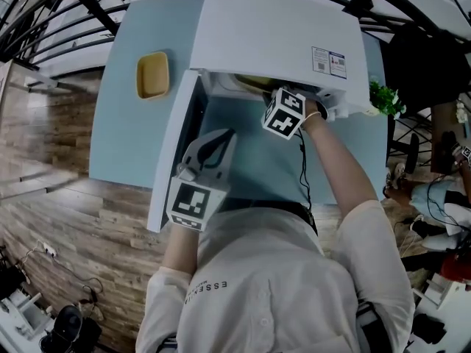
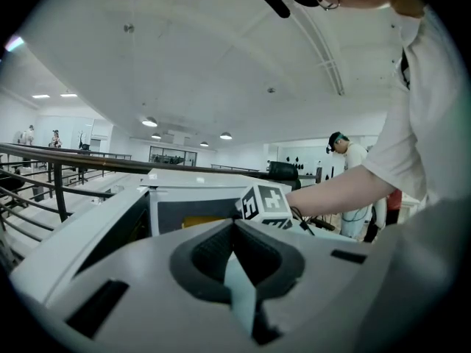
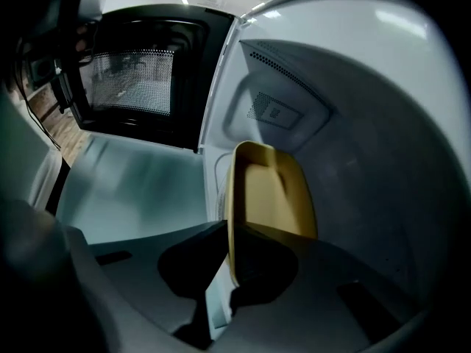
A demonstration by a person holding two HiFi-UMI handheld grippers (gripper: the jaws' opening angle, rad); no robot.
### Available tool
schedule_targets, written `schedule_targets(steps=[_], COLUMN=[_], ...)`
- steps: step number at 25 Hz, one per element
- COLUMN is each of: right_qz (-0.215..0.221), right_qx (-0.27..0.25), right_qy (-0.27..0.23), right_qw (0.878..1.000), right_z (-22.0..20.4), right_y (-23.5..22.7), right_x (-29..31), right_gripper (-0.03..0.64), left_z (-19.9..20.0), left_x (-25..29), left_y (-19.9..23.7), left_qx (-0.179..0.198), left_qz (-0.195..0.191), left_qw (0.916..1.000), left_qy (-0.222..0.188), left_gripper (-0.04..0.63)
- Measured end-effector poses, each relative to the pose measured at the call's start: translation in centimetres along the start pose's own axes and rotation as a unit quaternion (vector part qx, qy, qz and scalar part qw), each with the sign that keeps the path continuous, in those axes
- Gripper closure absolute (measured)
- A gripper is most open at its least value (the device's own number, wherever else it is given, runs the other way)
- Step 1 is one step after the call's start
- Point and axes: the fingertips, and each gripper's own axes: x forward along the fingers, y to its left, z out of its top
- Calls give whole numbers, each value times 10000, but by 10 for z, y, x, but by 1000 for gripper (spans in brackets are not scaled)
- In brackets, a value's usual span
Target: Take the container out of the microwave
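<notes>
The white microwave [image 1: 280, 35] stands on a light blue table [image 1: 250, 171] with its door [image 1: 173, 145] swung open to the left. A yellow container [image 3: 272, 193] sits inside the cavity; in the head view only a sliver of the container [image 1: 252, 82] shows under the top edge. My right gripper [image 3: 228, 274] reaches into the cavity, jaws shut on the container's near rim; its marker cube [image 1: 284, 112] shows at the opening. My left gripper [image 1: 213, 144] hovers by the open door with its jaws together, holding nothing. In the left gripper view, the left gripper [image 2: 239, 271] points toward the microwave front.
A second yellow dish [image 1: 153, 74] lies on the table left of the microwave. A small green plant [image 1: 385, 98] stands at the microwave's right corner. Wooden floor lies beyond the table's left edge. Railings and other people are in the background.
</notes>
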Motion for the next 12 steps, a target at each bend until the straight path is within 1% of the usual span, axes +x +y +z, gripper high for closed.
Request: schedule_targets(steps=[5, 12], right_qz=[-63, -155], right_qx=[-38, -170], right_qy=[-173, -429], right_qw=[9998, 9988], right_z=[0, -4], right_y=[11, 39], right_x=[-18, -53], right_gripper=[581, 581], left_z=[7, 18], left_x=[-1, -10], left_y=[-6, -27], left_qx=[121, 300], left_qz=[40, 91], left_qw=[9999, 9994], left_qy=[-89, -178], left_gripper=[594, 594])
